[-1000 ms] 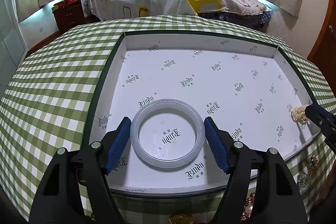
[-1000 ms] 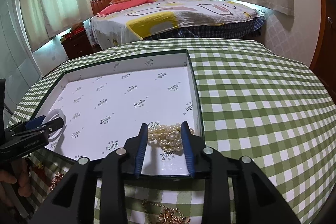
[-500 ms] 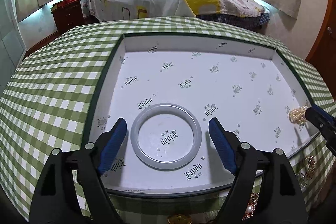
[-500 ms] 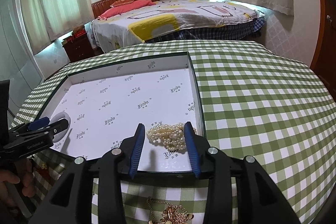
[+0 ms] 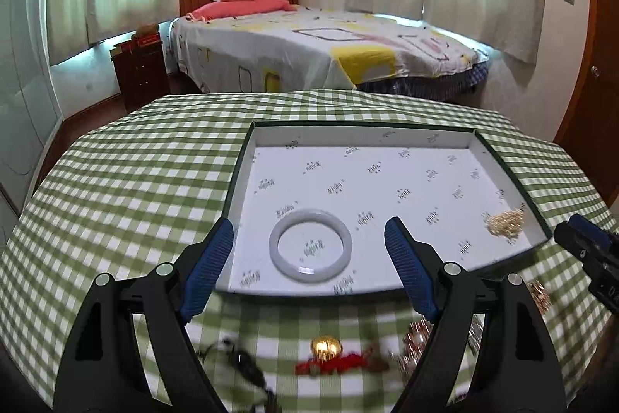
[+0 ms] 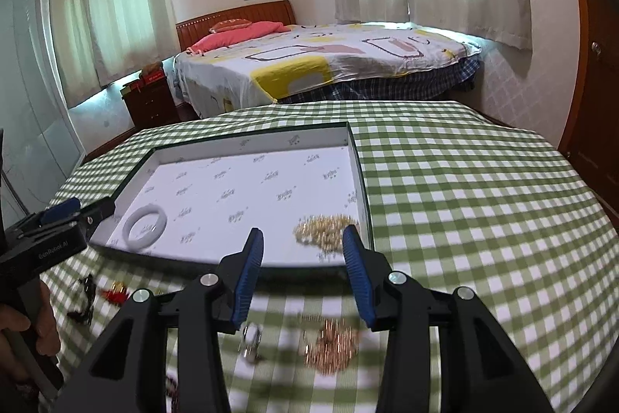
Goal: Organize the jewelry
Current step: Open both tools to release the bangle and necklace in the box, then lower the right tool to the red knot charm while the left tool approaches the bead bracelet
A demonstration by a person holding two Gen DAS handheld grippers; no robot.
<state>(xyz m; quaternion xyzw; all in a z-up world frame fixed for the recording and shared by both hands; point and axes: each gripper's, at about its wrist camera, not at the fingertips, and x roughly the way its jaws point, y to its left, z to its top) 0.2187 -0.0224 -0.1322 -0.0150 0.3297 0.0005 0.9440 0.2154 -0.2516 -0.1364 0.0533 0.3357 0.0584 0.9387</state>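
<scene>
A pale jade bangle (image 5: 275, 246) lies flat in the near left of the white tray (image 5: 363, 136). A heap of pearl necklace (image 5: 505, 221) rests in the tray's near right corner. My left gripper (image 5: 308, 233) hovers open above the tray's near edge, its pads well clear of the bangle. My right gripper (image 6: 302, 234) is held just short of the pearl necklace (image 6: 325, 229); its jaws are opening and hold nothing. The bangle (image 6: 127, 228) and the left gripper (image 6: 77, 209) show at the left of the right wrist view.
Loose jewelry lies on the green checked cloth in front of the tray: a gold bead on red cord (image 5: 327, 347), a dark piece (image 5: 240, 360), a gold chain pile (image 6: 332, 339) and a silver piece (image 6: 251, 337). A bed stands behind the table.
Both grippers drew back and up out of the tray. The left jaws widened away from the bangle, the right jaws spread off the pearls; both pieces stayed in the tray.
</scene>
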